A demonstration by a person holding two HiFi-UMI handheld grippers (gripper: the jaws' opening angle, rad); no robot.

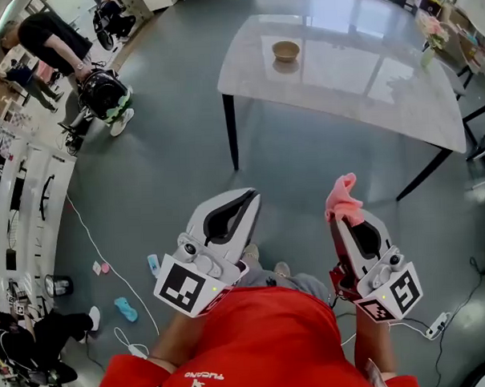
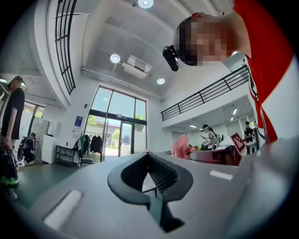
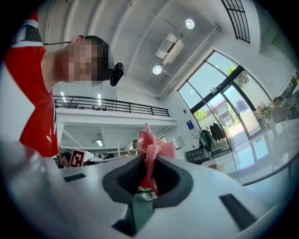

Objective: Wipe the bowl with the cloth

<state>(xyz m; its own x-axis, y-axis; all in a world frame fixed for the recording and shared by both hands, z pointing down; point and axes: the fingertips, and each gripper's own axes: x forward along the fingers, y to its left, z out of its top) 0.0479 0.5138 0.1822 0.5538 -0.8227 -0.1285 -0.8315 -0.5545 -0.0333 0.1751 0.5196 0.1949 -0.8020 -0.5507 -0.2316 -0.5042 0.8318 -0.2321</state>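
**Head view, looking steeply down.** You hold both grippers in front of your red top (image 1: 257, 340), above the grey floor (image 1: 168, 152) and well apart from the table (image 1: 366, 87).

The left gripper (image 1: 251, 196) is fully closed. In the left gripper view its two dark pads meet at the tips, only the hollow behind them shows through, and nothing is held there.

The right gripper (image 1: 346, 218) is closed on the pink cloth (image 1: 342, 195). In the right gripper view the cloth is pinched between the pads. One bunched end stands up past the tips, and a darker fold hangs in the hollow behind them.

The bowl (image 1: 285, 50), small, round and tan, stands upright on the pale glossy tabletop, toward its left end as this view shows it. It stands alone, touched by neither gripper. The table rests on dark legs (image 1: 230, 129).

Both grippers point roughly toward the table, the left one at the view's left and the right one at its right. Each has its marker cube (image 1: 185, 286) nearest to you.
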